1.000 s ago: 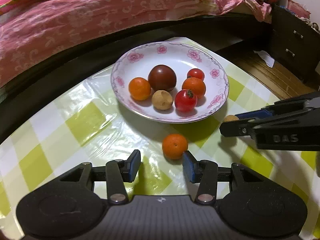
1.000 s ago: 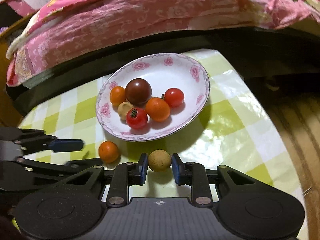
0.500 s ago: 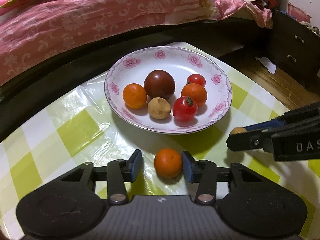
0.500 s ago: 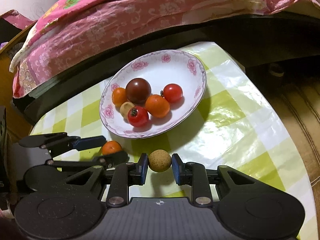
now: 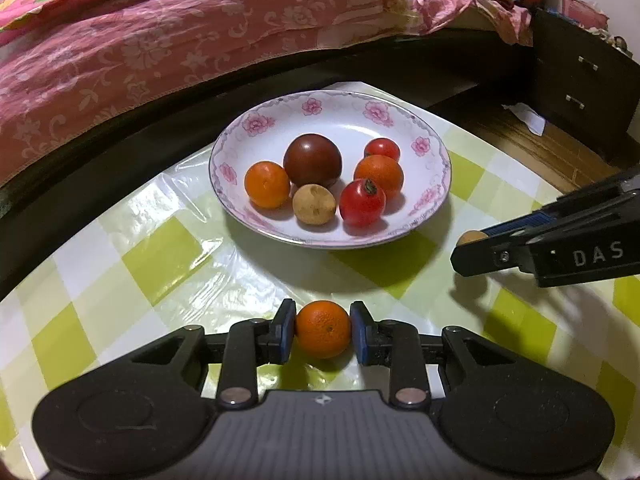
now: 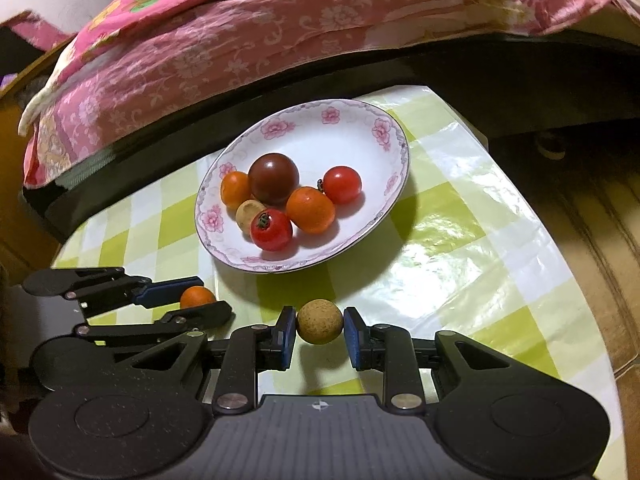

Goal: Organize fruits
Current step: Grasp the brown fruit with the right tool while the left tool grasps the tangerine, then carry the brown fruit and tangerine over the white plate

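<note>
Two fruits are off the plate (image 5: 434, 184), one in each pair of tongs, so the step in hand looks like carrying both over the rim. Left tongs (image 5: 322, 330) are clamped on a small orange (image 5: 322, 329), both blue pads touching its sides, and it sits low over the checked tablecloth (image 5: 160, 248), with its shadow right under it. Right tongs (image 6: 319, 328) are closed on a tan round fruit (image 6: 319, 321), held just clear of the cloth, a faint shadow below it. To do this well, I would judge that each grip should stay steady and gentle, since round smooth fruit may squirt out if squeezed harder; lift each before moving forward so it clears the raised rim, and send one tool at a time, because the two sets of tongs lie close beside each other and the plate is straight ahead of both. Release low over a bare patch: the near right part of the dish, ahead of the right tongs, looks free. Counted on the plate: one dark maroon tomato (image 5: 312, 160), two red tomatoes, two orange fruits, one tan fruit, six in all. With the two held, that makes eight pieces: three orange, two tan, two red, one dark.
</note>
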